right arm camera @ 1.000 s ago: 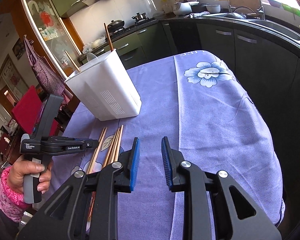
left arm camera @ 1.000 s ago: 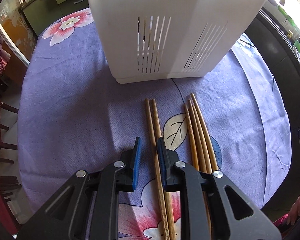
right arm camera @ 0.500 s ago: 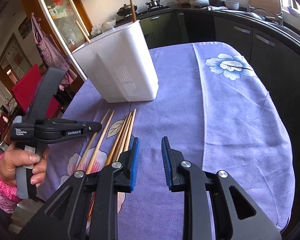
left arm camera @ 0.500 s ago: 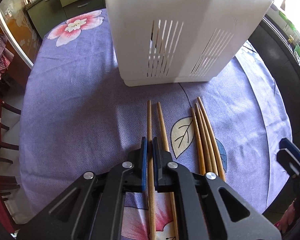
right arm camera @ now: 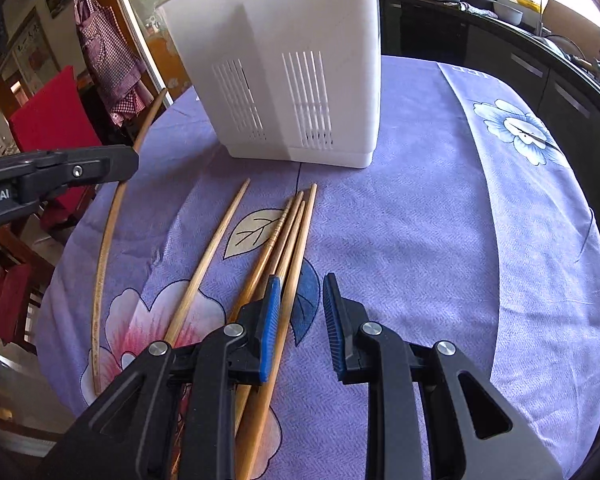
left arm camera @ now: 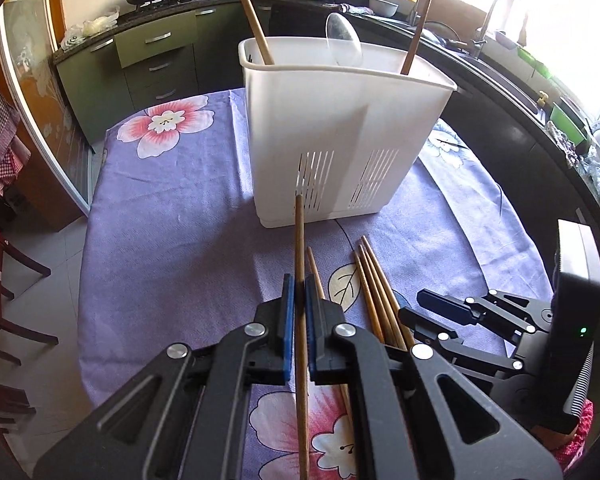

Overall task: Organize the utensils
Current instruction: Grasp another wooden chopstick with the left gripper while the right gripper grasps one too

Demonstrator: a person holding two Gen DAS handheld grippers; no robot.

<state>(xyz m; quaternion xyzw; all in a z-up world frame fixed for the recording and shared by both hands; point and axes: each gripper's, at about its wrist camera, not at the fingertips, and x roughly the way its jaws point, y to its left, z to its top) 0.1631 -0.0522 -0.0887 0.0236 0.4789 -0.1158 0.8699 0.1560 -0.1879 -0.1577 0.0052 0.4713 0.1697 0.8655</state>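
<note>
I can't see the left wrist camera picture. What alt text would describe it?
The left gripper is shut on one wooden chopstick, lifted and pointing at a white utensil holder on a purple floral tablecloth. More chopsticks lie on the cloth to its right, and the right gripper is at the right edge.

held chopstick [left arm camera: 301, 360] cut off at bottom edge, holder [left arm camera: 340, 128] interior hidden

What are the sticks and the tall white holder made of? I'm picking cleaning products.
The chopstick clamped in the left gripper, and the loose chopsticks on the cloth, look like bamboo or light wood: matte tan with fine lengthwise grain. The holder looks like moulded plastic: smooth, uniform white, slightly translucent, with slotted vents.
</note>
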